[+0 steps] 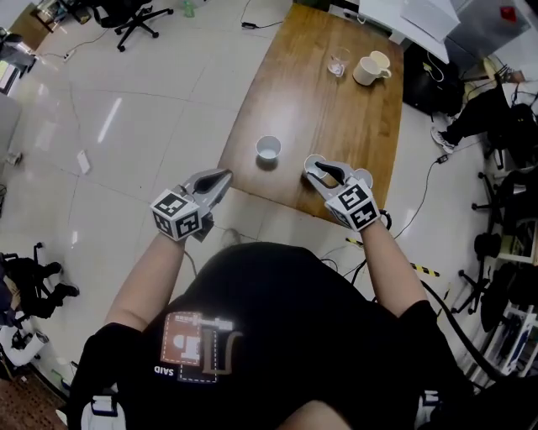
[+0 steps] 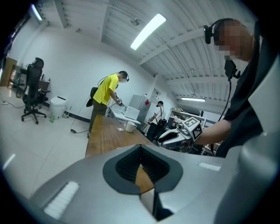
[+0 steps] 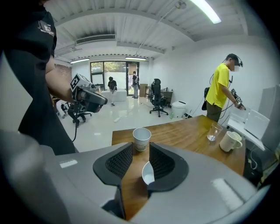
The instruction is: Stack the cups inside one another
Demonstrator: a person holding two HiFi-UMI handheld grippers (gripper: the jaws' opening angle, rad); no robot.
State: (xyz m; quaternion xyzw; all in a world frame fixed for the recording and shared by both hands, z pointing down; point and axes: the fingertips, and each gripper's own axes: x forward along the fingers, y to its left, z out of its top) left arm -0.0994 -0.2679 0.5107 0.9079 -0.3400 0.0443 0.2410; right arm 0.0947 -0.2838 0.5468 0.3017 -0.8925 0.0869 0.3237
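Observation:
A white paper cup (image 1: 268, 149) (image 3: 141, 138) stands upright near the front of the wooden table (image 1: 336, 117). My right gripper (image 1: 310, 168) (image 3: 140, 147) is open just right of the cup in the head view, and in the right gripper view the cup is a little beyond the jaw tips. In that view's gap a white curved rim (image 3: 147, 174) shows against the right jaw; it looks like another cup, mostly hidden. My left gripper (image 1: 223, 178) (image 2: 141, 148) is shut and holds nothing, at the table's near left edge.
A clear glass (image 1: 338, 63) (image 3: 214, 131) and a white mug (image 1: 371, 69) (image 3: 229, 141) stand at the table's far end. A person in a yellow shirt (image 3: 221, 92) works there. Office chairs (image 1: 134, 17) stand on the floor to the left.

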